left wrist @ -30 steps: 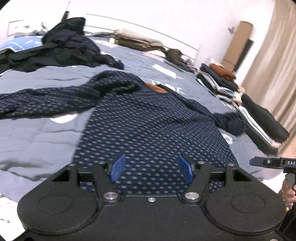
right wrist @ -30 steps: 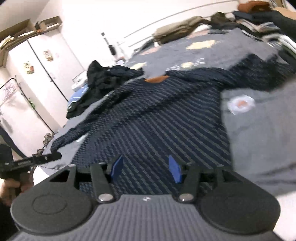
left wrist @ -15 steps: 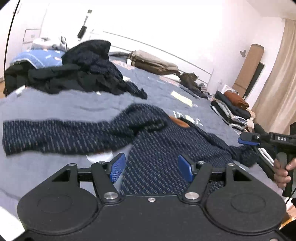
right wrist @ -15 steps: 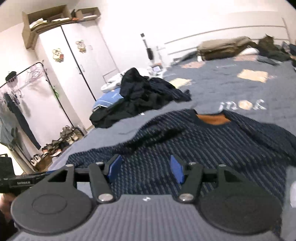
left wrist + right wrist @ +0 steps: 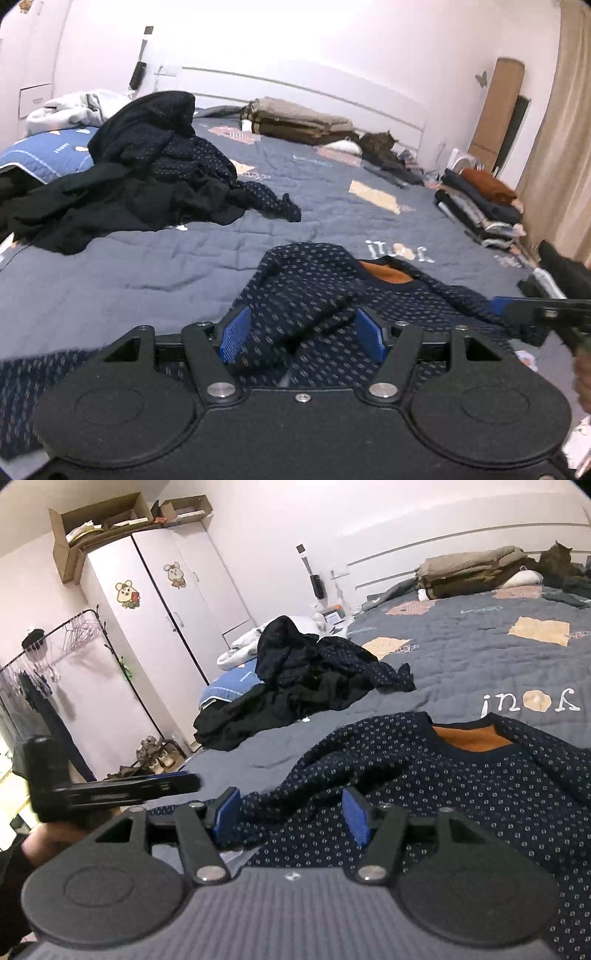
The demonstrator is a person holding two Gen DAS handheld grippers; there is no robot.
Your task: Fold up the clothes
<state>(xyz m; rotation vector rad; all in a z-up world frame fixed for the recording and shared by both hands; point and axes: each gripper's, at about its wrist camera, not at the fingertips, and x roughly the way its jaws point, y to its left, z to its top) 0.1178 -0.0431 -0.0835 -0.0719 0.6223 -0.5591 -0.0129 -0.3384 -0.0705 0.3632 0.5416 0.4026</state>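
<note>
navy dotted sweater (image 5: 317, 295) lies spread on the near part of the grey quilt (image 5: 155, 266), orange collar lining facing up, 1 sleeve folded across its chest. left gripper (image 5: 303, 334) hangs over that sleeve, wide open, gripping nothing. right gripper (image 5: 290, 818) likewise wide open, empty. dark clothes pile (image 5: 306, 679) sits far left.

Black left gripper (image 5: 303, 341), blue ribbed pads, silver screws, grey-ribbed right gripper (image 5: 291, 821)

Sweater (image 5: 314, 295) is soft navy knit w/ orange fleecy lining; quilt (image 5: 147, 258) is matt stitched cotton (puckered); left gripper (image 5: 303, 334) is matt black plastic, shiny metal screws.
</note>
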